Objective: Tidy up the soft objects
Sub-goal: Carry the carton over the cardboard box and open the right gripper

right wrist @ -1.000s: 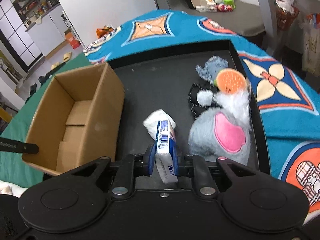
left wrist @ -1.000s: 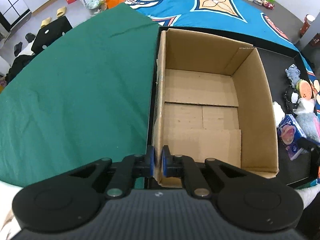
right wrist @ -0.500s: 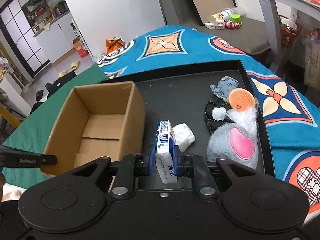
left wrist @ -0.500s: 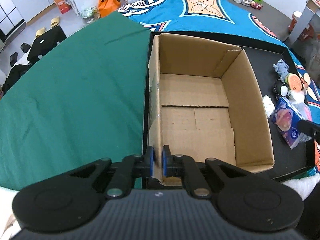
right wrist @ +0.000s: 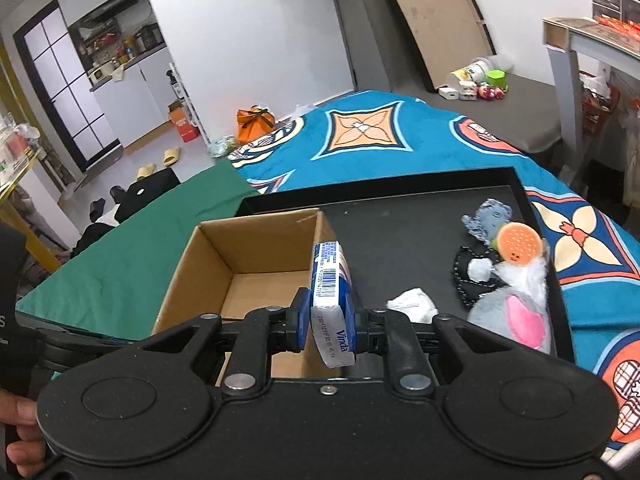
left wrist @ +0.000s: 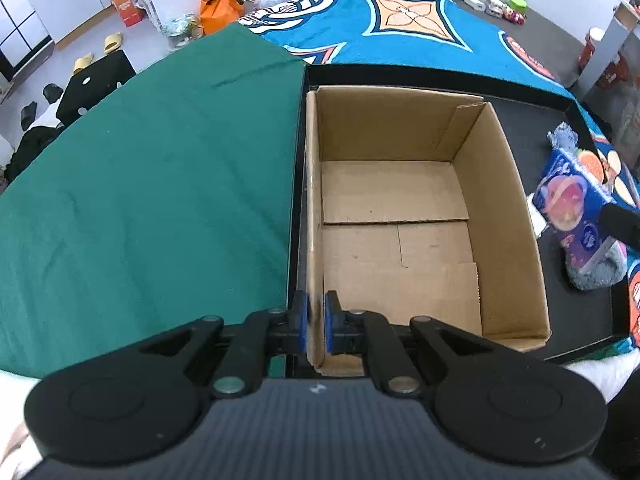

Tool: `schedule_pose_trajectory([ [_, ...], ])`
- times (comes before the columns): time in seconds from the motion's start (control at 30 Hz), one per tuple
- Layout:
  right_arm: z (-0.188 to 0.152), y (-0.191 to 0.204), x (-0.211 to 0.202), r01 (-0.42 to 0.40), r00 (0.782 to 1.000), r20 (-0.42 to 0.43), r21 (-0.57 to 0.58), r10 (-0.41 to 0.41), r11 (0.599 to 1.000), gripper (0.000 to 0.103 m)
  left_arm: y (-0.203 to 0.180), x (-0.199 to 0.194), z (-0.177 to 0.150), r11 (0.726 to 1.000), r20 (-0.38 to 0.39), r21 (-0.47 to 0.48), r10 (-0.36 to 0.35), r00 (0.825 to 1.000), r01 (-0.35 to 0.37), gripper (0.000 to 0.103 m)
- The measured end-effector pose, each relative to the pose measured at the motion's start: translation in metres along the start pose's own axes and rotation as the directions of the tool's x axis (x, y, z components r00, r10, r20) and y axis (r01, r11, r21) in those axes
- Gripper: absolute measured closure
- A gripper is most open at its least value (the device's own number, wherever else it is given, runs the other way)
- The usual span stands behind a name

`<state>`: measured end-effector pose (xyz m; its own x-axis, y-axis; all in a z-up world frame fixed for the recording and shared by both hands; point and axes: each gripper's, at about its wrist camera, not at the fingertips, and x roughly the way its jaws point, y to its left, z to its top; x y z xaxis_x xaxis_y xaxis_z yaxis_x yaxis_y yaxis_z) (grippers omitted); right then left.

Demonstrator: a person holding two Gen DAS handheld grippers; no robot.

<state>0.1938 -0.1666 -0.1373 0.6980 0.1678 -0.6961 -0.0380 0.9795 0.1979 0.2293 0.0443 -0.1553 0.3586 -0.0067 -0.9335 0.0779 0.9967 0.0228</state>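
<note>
An open cardboard box [left wrist: 420, 216] with nothing in it stands on a black tray [left wrist: 560, 132]. My left gripper [left wrist: 316, 322] is shut on the box's near left wall, pads either side of the cardboard edge. My right gripper [right wrist: 328, 320] is shut on a blue tissue pack [right wrist: 332, 292], held on edge just above the box's [right wrist: 240, 276] right wall. The same tissue pack [left wrist: 572, 208] shows at the right of the left wrist view, off the tray floor. A grey plush with a pink patch [right wrist: 516, 316], a black pouch [right wrist: 472, 276] and a white wad [right wrist: 412, 304] lie on the tray.
The tray [right wrist: 400, 220] rests on a blue patterned cloth [right wrist: 380, 132] beside a green cloth [left wrist: 140, 184]. A small blue-grey plush [right wrist: 488, 216] lies at the tray's far right. A hand [right wrist: 16, 436] holds the left gripper's handle at the lower left.
My right gripper has lifted the tissue pack off the tray and carried it left toward the box. The left gripper keeps its hold on the box wall.
</note>
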Motion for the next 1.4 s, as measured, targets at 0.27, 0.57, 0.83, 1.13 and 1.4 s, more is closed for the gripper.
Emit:
schedule_pose_trajectory([
  [0.27, -0.001, 0.022, 0.005, 0.003, 1.000, 0.008, -0.040, -0.003, 0.999, 0.085, 0.003, 0.000, -0.002, 1.000, 0.020, -0.003, -0.014, 1.000, 0.014, 0.096],
  [0.57, 0.004, 0.038, 0.009, 0.006, 1.000, 0.031, -0.058, -0.004, 0.998, 0.085, 0.014, 0.004, -0.003, 0.998, 0.017, -0.041, -0.054, 0.998, 0.055, 0.096],
  [0.83, 0.012, 0.048, 0.010, -0.019, 0.997, 0.072, -0.063, 0.023, 0.998, 0.085, 0.019, 0.008, -0.002, 0.996, 0.019, -0.047, -0.074, 0.997, 0.075, 0.096],
  [1.13, 0.008, 0.059, 0.030, -0.112, 0.994, 0.007, -0.054, 0.112, 0.992, 0.067, 0.025, 0.008, -0.003, 0.995, 0.049, -0.068, -0.063, 0.997, 0.066, 0.097],
  [1.4, -0.001, 0.051, 0.024, -0.108, 0.994, -0.020, -0.035, 0.107, 0.994, 0.062, 0.019, 0.012, -0.002, 0.998, 0.010, -0.037, -0.044, 0.999, 0.044, 0.096],
])
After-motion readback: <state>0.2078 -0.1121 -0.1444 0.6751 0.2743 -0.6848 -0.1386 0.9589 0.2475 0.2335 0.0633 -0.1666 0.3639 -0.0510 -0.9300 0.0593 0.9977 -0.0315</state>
